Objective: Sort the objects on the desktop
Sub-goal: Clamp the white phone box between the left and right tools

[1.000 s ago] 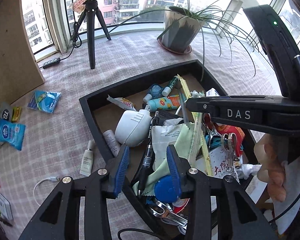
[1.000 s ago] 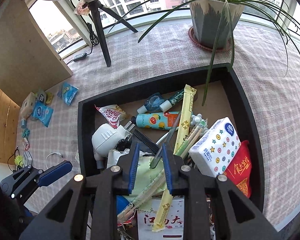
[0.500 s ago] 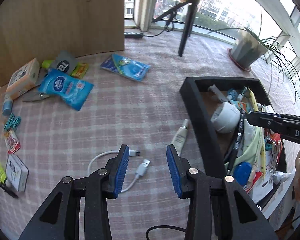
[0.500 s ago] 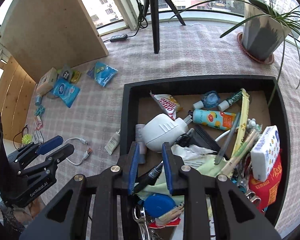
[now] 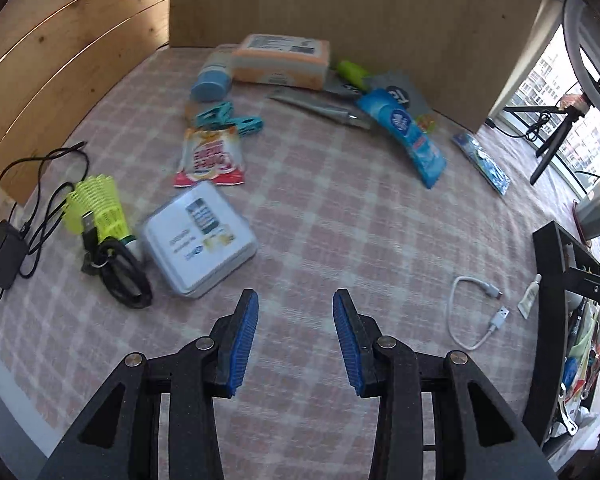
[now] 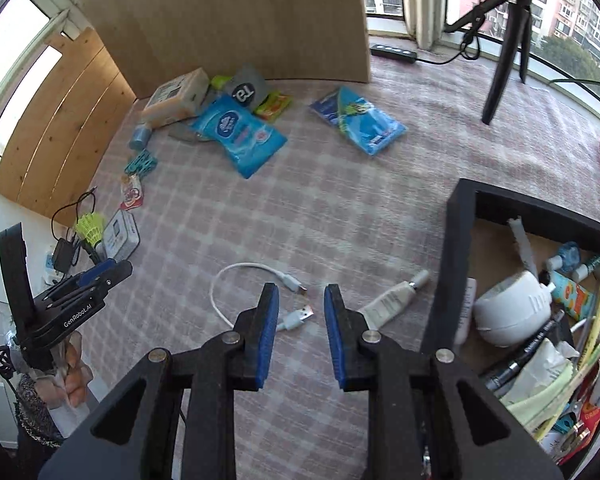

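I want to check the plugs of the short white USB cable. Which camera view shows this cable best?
The right wrist view: the white USB cable lies just ahead of the open right gripper, both plugs visible. In the left wrist view the cable sits far right, smaller and distorted.

The left tool point(image 6: 66, 312) carries the white lettering "GenRobot.AI" along its side, and a grey pouch point(image 6: 247, 87) by the wooden board shows what looks like "ta", seen upside down.
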Tool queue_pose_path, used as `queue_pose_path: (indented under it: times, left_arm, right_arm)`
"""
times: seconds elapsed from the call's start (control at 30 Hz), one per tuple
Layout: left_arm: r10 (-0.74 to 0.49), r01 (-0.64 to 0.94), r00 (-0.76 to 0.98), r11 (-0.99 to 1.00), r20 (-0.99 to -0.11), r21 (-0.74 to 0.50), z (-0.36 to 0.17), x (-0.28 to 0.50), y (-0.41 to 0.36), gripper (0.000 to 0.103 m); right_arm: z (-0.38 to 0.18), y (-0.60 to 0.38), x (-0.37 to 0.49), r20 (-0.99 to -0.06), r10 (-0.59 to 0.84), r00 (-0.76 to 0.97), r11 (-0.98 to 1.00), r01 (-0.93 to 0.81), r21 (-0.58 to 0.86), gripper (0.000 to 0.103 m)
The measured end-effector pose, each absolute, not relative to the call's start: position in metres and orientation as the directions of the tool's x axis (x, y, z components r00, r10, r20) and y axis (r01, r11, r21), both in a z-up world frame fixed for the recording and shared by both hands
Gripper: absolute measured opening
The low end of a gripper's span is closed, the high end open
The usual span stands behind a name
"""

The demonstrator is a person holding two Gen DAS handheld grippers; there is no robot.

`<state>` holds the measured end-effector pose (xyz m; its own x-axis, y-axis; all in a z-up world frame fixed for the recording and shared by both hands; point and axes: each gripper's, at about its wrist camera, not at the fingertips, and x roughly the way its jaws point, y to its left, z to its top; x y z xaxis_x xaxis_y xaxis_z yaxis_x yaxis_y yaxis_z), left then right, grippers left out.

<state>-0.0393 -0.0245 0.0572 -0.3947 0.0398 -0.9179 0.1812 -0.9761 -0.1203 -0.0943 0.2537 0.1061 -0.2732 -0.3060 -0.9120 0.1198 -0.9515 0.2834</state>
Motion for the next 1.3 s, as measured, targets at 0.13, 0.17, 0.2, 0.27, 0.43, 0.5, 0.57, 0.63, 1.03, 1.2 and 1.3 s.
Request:
queue_pose_path:
  times: [0.13, 0.17, 0.2, 0.27, 0.43, 0.5, 0.57, 0.63, 1.03, 1.2, 1.3]
  left_arm:
    - [0.001, 0.278, -0.391, -0.953, -0.920, -0.119, 0.051, -0.015, -0.074, 0.037]
    - [0.000, 0.300, -0.389, -0.945, -0.921, -0.127, 0.049, -0.010, -0.085, 0.037]
    - [-0.001, 0.322, -0.388, -0.937, -0.922, -0.135, 0.048, -0.005, -0.095, 0.037]
    - [-0.002, 0.355, -0.390, -0.923, -0.921, -0.148, 0.045, 0.004, -0.109, 0.037]
    - [0.071, 0.351, -0.414, -0.908, -0.908, -0.231, 0.043, 0.015, -0.109, 0.037]
    - [0.087, 0.330, -0.424, -0.912, -0.901, -0.244, 0.042, 0.011, -0.099, 0.037]
    - [0.083, 0.318, -0.422, -0.919, -0.903, -0.234, 0.038, 0.004, -0.092, 0.037]
    - [0.085, 0.319, -0.423, -0.918, -0.902, -0.236, 0.034, -0.004, -0.089, 0.037]
    - [0.093, 0.382, -0.467, -0.876, -0.880, -0.295, 0.017, -0.030, -0.110, 0.052]
    - [0.119, 0.374, -0.490, -0.866, -0.864, -0.331, 0.018, -0.037, -0.116, 0.052]
    - [0.131, 0.360, -0.497, -0.869, -0.858, -0.341, 0.020, -0.044, -0.115, 0.052]
  right_arm:
    - [0.105, 0.203, -0.105, -0.906, -0.342, -0.247, -0.932, 0.213, 0.294, 0.023]
    - [0.105, 0.191, -0.108, -0.905, -0.351, -0.239, -0.925, 0.237, 0.296, 0.023]
    - [0.104, 0.179, -0.111, -0.905, -0.357, -0.231, -0.920, 0.256, 0.297, 0.023]
    - [0.101, 0.157, -0.118, -0.904, -0.372, -0.212, -0.907, 0.290, 0.305, 0.023]
    - [0.092, 0.106, -0.135, -0.896, -0.417, -0.152, -0.870, 0.351, 0.346, 0.023]
    - [0.088, 0.089, -0.140, -0.900, -0.414, -0.139, -0.867, 0.363, 0.343, 0.023]
    - [0.084, 0.076, -0.144, -0.904, -0.408, -0.129, -0.865, 0.371, 0.337, 0.024]
    - [0.079, 0.066, -0.148, -0.909, -0.399, -0.120, -0.868, 0.370, 0.332, 0.024]
    - [0.054, 0.014, -0.180, -0.910, -0.411, -0.055, -0.850, 0.384, 0.361, 0.027]
    - [0.047, -0.010, -0.194, -0.916, -0.400, -0.038, -0.843, 0.406, 0.352, 0.027]
    - [0.043, -0.020, -0.201, -0.916, -0.401, -0.020, -0.838, 0.413, 0.358, 0.027]
